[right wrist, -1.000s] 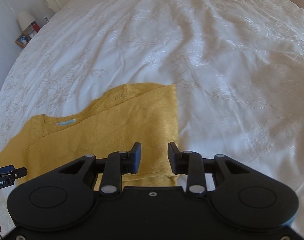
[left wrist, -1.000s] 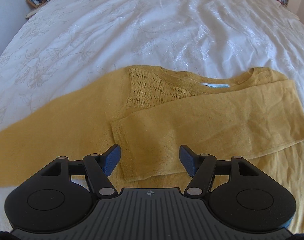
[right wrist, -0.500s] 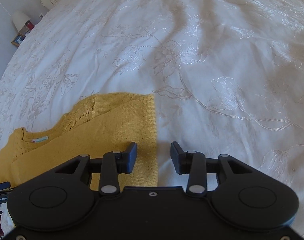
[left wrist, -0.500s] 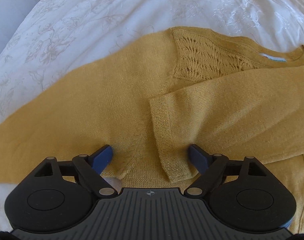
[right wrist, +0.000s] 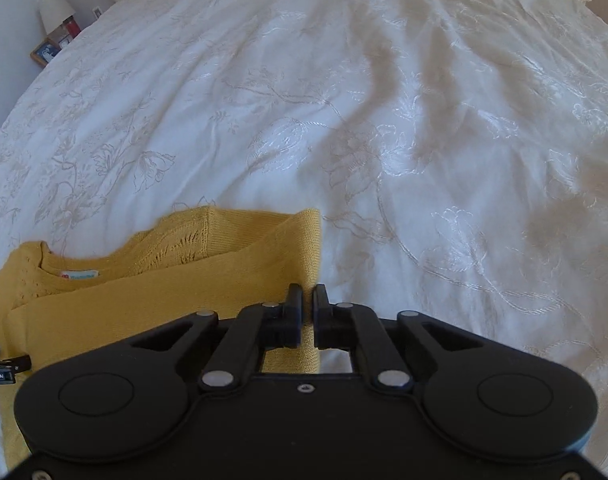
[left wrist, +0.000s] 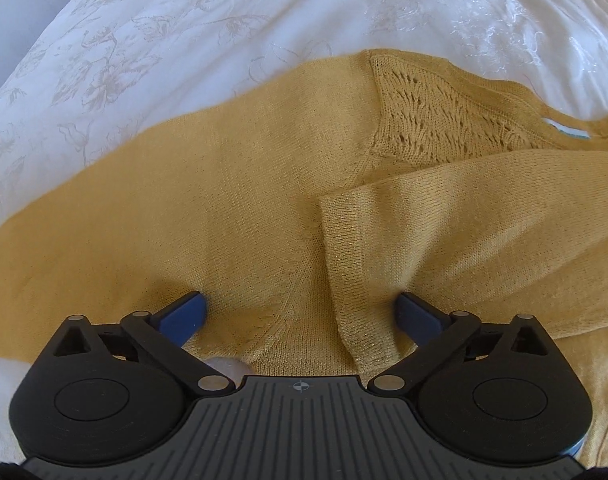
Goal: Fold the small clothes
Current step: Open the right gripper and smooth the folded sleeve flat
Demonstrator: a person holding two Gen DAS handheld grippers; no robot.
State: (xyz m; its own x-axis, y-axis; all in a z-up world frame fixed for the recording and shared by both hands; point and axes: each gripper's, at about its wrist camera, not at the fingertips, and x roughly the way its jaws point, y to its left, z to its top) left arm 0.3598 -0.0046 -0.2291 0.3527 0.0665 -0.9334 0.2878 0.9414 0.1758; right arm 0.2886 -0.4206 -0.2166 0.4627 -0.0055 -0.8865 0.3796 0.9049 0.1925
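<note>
A mustard-yellow knit sweater (left wrist: 224, 208) lies flat on a white bed. Its right sleeve (left wrist: 483, 240) is folded across the chest, cuff near the middle. Its left sleeve stretches out to the left. My left gripper (left wrist: 300, 312) is wide open, low over the sweater near the left armpit seam and the folded cuff. In the right wrist view the sweater (right wrist: 164, 292) shows its neck label and folded right edge. My right gripper (right wrist: 307, 300) is shut on that folded right edge.
The white embroidered bedspread (right wrist: 383, 120) stretches far beyond the sweater. A bedside table with a lamp and a photo frame (right wrist: 48, 50) stands at the far left by the wall.
My left gripper moved left and down toward the left armpit and opened wider. My right gripper shifted onto the sweater's right edge and closed on it.
</note>
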